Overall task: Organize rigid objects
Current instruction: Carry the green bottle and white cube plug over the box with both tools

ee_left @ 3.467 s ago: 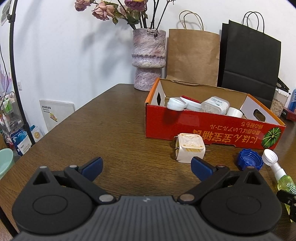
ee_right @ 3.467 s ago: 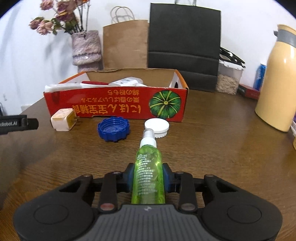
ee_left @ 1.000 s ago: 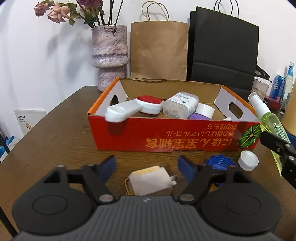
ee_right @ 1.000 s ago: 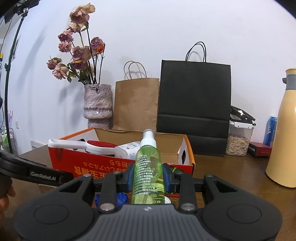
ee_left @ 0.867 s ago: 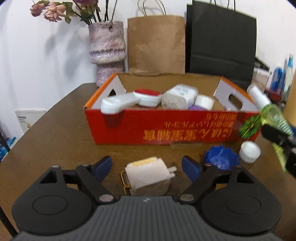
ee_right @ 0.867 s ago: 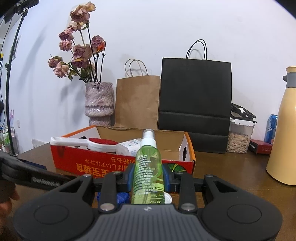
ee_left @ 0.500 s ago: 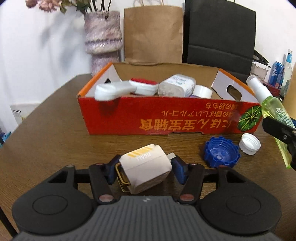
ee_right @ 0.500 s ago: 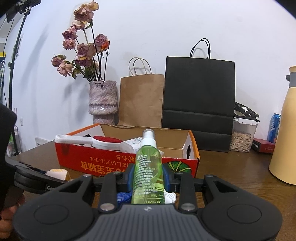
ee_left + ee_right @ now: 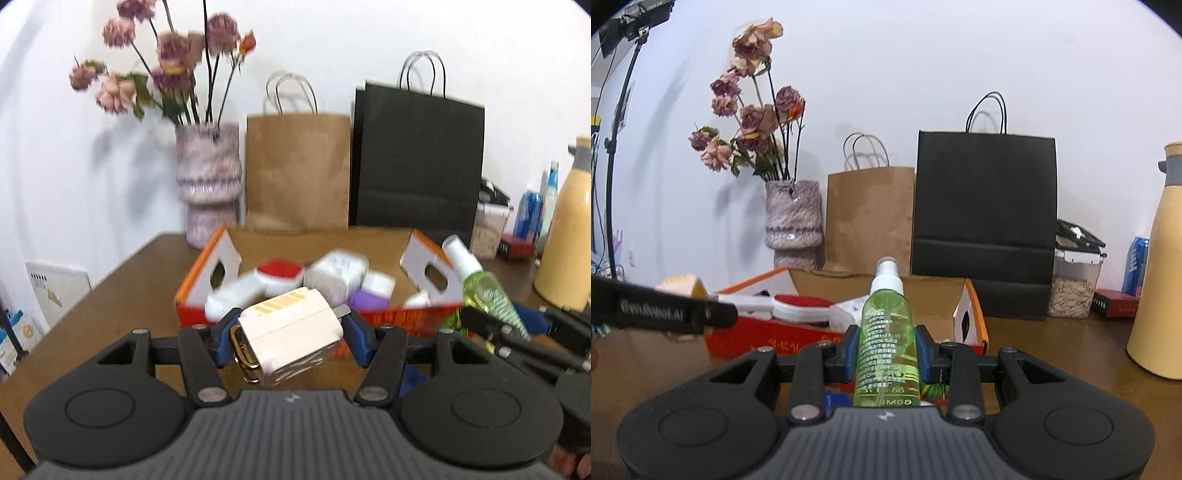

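Observation:
My left gripper (image 9: 290,334) is shut on a cream plug-in charger (image 9: 291,332) and holds it in the air in front of the red cardboard box (image 9: 391,317). My right gripper (image 9: 886,356) is shut on a green spray bottle (image 9: 886,343), upright-pointing, held near the box's right end (image 9: 971,314). The bottle also shows in the left wrist view (image 9: 484,291). Inside the box lie a white brush with a red pad (image 9: 258,280), a white container (image 9: 336,275) and a purple item (image 9: 369,300).
A vase of dried roses (image 9: 208,184), a brown paper bag (image 9: 297,171) and a black paper bag (image 9: 417,162) stand behind the box. A yellow flask (image 9: 1161,295), a seed jar (image 9: 1073,280) and a blue can (image 9: 1137,266) stand at the right.
My left gripper closed on the charger and lifted it off the table toward the box. My right gripper rose a little with the spray bottle.

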